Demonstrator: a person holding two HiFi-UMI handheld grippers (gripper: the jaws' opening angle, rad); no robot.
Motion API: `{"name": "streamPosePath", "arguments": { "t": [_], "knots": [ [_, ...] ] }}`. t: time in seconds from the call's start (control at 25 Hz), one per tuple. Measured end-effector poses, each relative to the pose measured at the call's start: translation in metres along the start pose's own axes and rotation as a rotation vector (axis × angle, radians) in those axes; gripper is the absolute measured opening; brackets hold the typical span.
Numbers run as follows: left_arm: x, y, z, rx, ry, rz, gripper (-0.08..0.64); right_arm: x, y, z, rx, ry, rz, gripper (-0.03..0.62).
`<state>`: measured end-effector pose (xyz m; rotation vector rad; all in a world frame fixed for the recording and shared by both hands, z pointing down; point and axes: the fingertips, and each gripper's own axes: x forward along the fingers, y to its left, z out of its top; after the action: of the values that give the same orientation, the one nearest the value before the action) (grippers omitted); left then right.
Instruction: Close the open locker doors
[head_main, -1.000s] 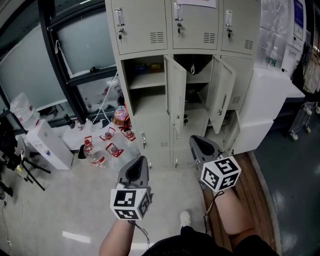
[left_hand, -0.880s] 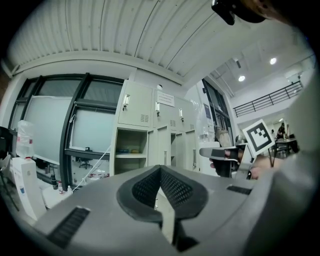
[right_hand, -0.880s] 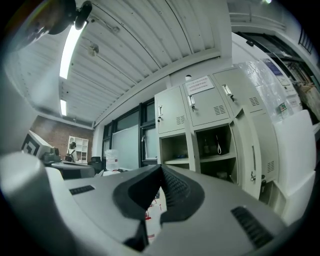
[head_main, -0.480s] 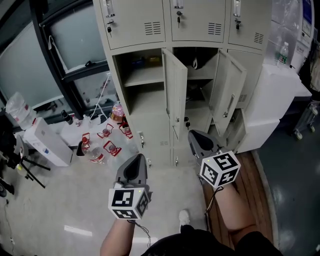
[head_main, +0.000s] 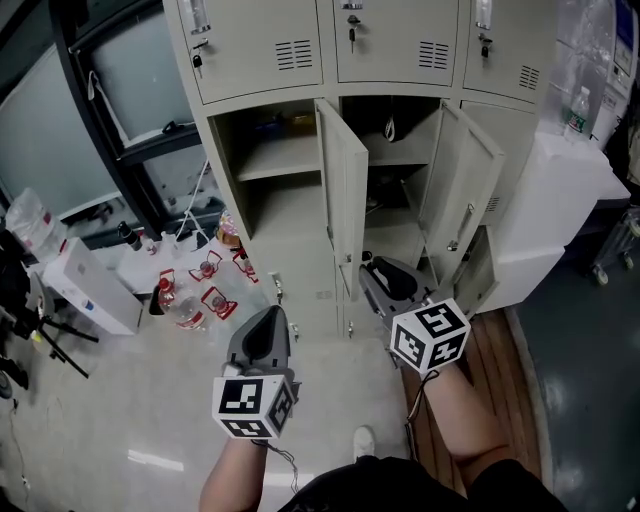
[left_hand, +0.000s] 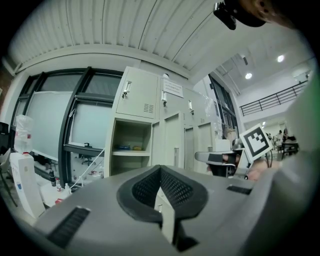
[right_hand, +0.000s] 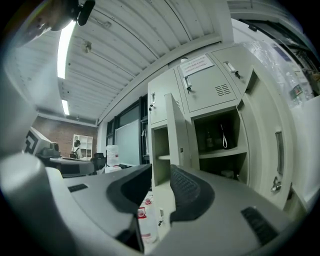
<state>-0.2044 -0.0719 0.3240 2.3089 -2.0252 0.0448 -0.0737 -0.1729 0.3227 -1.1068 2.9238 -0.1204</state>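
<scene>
We are holding the left gripper level, with its jaws closed together and nothing between them. Ahead of it and to its left, water bottles are lying on the floor. Straight ahead of it, the locker bank is standing with its left compartment open, showing a shelf with small items on it.

We are holding the right gripper level, to the right of the left gripper and further forward. Its jaws have just been opening and are standing a narrow gap apart, with nothing between them. Just ahead of its tips and slightly to their left, the middle locker door is swinging out edge-on toward us. Ahead and to the right of this gripper, the right locker door is also hanging open. Neither gripper is touching a door.
</scene>
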Motion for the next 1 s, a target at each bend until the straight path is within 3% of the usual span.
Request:
{"name": "streamPosePath", "arguments": {
  "t": [0.28,1.0],
  "knots": [
    [0.029,-0.003,0.0,-0.003,0.002,0.009,0.002,0.026,-0.024,-0.001,0.013,0.014,0.029,0.15],
    [0.072,0.001,0.0,-0.001,0.003,0.099,0.002,0.075,-0.035,-0.005,-0.01,0.031,0.169,0.175]
  ]
}}
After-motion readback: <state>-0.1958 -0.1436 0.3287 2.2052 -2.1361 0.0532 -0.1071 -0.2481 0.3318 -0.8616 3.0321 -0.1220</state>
